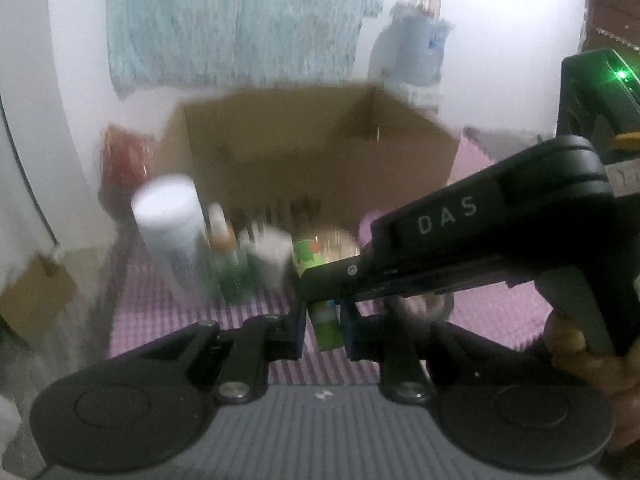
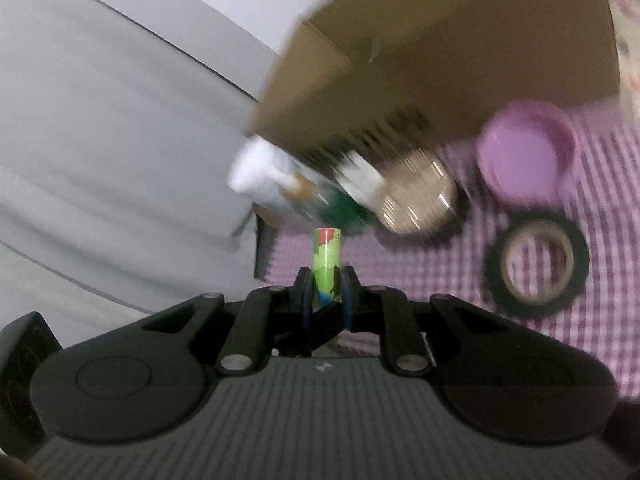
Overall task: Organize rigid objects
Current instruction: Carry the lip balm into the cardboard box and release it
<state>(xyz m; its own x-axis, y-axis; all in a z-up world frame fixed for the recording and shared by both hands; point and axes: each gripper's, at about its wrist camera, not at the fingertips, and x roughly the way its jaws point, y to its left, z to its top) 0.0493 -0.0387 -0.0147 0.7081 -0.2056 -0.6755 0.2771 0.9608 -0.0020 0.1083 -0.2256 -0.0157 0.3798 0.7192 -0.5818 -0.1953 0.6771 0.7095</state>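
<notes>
Left wrist view, much blurred. At middle left, a white plastic tub (image 1: 166, 216) and a cluster of small bottles (image 1: 230, 264) are seen upright on a pink-and-white checked cloth (image 1: 168, 300). Behind them, at centre, an open brown cardboard box (image 1: 312, 148) stands with its mouth upward. At lower centre, the left gripper (image 1: 325, 330) is clamped on the lower part of a slim green printed cylinder (image 1: 328, 328). From the right edge, the right gripper (image 1: 320, 276) reaches across and is closed on the same cylinder higher up.

Right wrist view: the cylinder is seen at lower centre, pinched upright between blue pads (image 2: 347, 294). At right, a purple round plastic lid (image 2: 524, 156) and a black tape roll (image 2: 536, 262) lie on the cloth, in front of the box.

The cylinder is judged to be on its way to the box. For a clean carry, both grips are best kept firm and level, the tube is raised clear of the bottle tops, and release is delayed until it is well over the box mouth.
</notes>
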